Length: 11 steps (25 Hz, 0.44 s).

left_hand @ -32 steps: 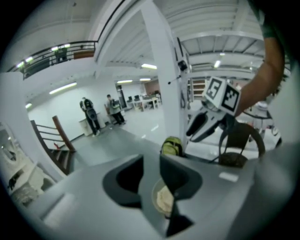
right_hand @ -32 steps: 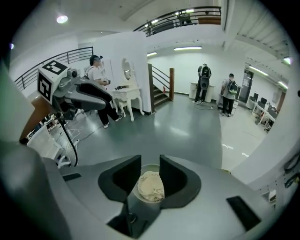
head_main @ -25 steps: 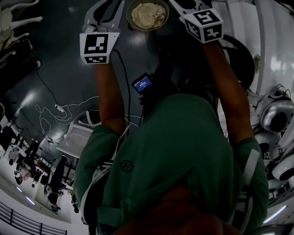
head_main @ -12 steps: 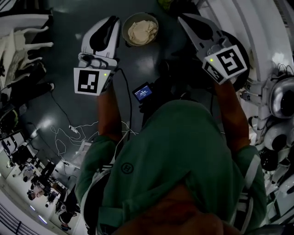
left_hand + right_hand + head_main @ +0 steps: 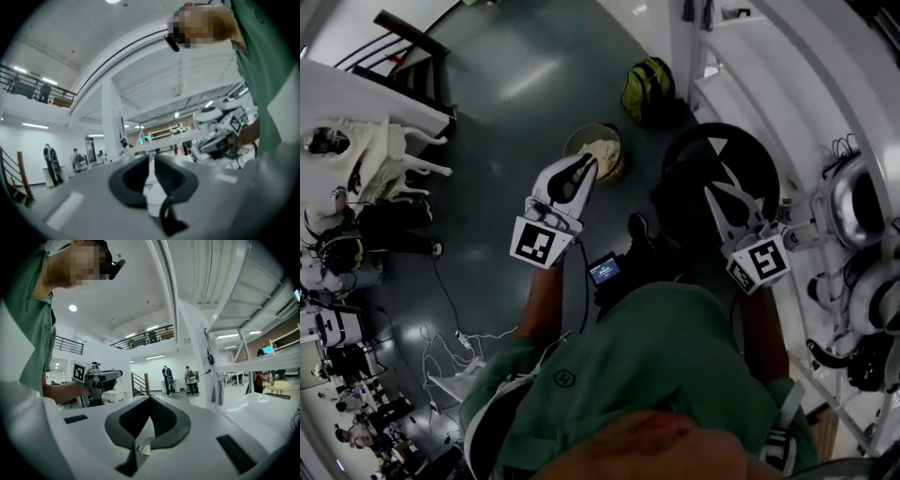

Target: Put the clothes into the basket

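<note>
So the left gripper (image 5: 151, 158) is held out level with its jaws almost together. They've just been closing, only a thin slit is left and there's nothing in it. The right gripper (image 5: 150, 397) is pinched fully together, also empty (each one can see the other off to the side). From the head view both stick out ahead of the person in the green shirt (image 5: 666, 366), well apart from each other. The left one's tip overlaps the rim of the basket (image 5: 578, 139) down on the dark floor (image 5: 506, 94), and the cream clothes (image 5: 605, 155) are sitting inside it. A yellow-green backpack (image 5: 649, 89) is just beyond the basket. The right gripper hangs over some black round thing (image 5: 722, 150), can't tell what it is.
</note>
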Motion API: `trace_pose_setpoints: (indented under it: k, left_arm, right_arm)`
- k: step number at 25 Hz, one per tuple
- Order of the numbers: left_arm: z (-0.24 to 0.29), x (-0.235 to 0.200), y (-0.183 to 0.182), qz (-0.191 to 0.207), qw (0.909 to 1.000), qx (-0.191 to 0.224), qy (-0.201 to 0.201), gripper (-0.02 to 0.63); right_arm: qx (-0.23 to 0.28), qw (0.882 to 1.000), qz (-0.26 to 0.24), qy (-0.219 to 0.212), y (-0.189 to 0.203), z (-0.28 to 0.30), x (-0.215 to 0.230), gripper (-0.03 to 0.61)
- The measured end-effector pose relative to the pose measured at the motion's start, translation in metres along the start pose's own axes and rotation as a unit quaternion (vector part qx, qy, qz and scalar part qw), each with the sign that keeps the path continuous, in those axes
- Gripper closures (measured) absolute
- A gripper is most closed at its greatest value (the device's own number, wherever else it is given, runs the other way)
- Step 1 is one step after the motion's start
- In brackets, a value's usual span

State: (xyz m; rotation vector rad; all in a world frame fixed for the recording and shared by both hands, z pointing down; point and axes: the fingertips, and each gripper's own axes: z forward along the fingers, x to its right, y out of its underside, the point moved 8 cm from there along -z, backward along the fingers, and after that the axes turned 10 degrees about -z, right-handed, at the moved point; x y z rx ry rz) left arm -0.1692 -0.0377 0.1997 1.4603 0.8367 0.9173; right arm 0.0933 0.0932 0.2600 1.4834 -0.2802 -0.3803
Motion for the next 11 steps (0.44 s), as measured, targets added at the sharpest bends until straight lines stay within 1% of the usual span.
trace_pose_setpoints:
  k: [3, 5, 8, 11]
  left_arm:
    - [-0.010, 0.036, -0.003, 0.012, 0.9998, -0.012, 0.007, 0.580]
    - [-0.018, 0.051, -0.006, 0.012, 0.9995, -0.028, 0.009, 0.580]
    - [-0.037, 0.066, -0.016, 0.006, 0.9985, -0.051, 0.018, 0.580]
    - [-0.056, 0.082, -0.041, 0.005, 0.9979, -0.056, 0.033, 0.580]
  right_arm:
    - [-0.007, 1.000, 0.014, 0.022, 0.015, -0.060, -0.009, 0.575]
    - [-0.012, 0.999, 0.026, 0.037, 0.020, -0.090, -0.016, 0.575]
    - [-0.024, 0.997, 0.042, 0.061, 0.019, -0.122, -0.035, 0.575]
    - [-0.033, 0.995, 0.055, 0.076, 0.009, -0.145, -0.061, 0.575]
